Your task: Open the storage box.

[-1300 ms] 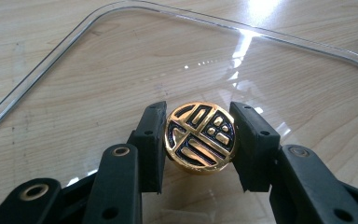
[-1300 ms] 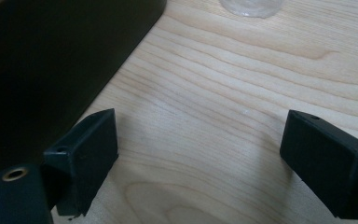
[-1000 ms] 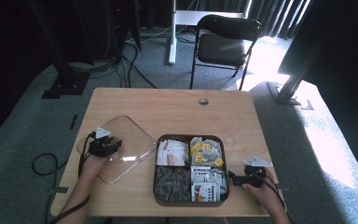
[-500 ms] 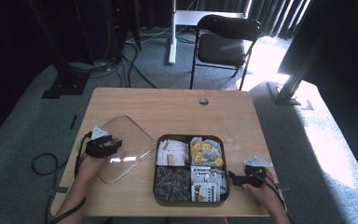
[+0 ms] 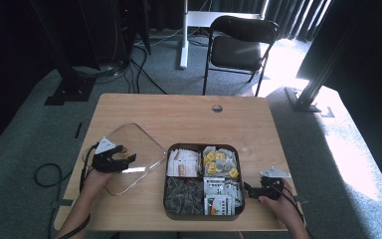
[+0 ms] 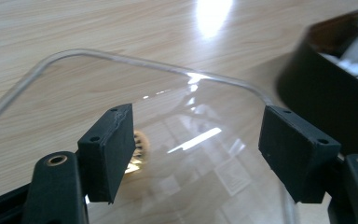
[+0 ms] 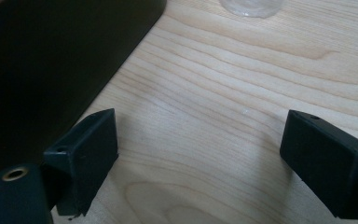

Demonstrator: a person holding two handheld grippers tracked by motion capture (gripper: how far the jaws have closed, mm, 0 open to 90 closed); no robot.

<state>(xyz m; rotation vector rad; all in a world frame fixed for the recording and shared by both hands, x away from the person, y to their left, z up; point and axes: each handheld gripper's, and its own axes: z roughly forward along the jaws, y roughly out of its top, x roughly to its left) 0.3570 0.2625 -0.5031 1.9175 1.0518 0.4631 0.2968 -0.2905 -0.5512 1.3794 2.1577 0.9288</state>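
A clear plastic lid [image 5: 138,145] lies flat on the wooden table [image 5: 179,114], left of a dark tray [image 5: 165,185]. My left gripper [image 5: 128,159] hovers over the lid's near left part. Its jaws have just been opening, and in the left gripper view they [image 6: 198,140] stand apart above the lid [image 6: 191,163], pressing on nothing. The tray has compartments with white packets [image 5: 181,162], yellow pieces [image 5: 219,162], dark bits [image 5: 181,191] and printed sachets [image 5: 221,195]. My right gripper [image 5: 247,188] rests open on the table beside the tray's right wall [image 7: 51,60], nothing between its fingertips [image 7: 200,154].
A black folding chair [image 5: 241,47] stands behind the table, which has a cable hole [image 5: 217,108] near its far edge. Something clear and round [image 7: 249,5] sits on the table ahead of the right gripper. Cables trail over the carpet at the left.
The left gripper's jaws have spread apart over the lid and the hand has shifted a little. The lid stays flat on the table. The right hand has kept still.
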